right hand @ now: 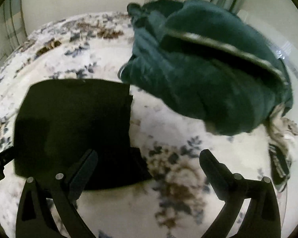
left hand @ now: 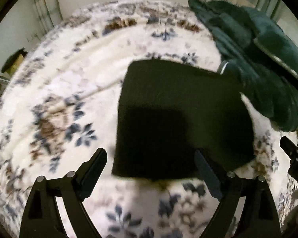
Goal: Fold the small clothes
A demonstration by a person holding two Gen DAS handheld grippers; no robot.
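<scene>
both claws wide open & empty: left claw, right claw. black garment lies folded just ahead, so this fold looks done. next we'd reach past for the green garment.

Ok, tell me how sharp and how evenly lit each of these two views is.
Left wrist view: motion-smeared, floral blanket soft, a darker shadow patch on the folded black garment. Right wrist view: also blurred, the green garment streaked; strong fisheye bending and black corners in both.
</scene>
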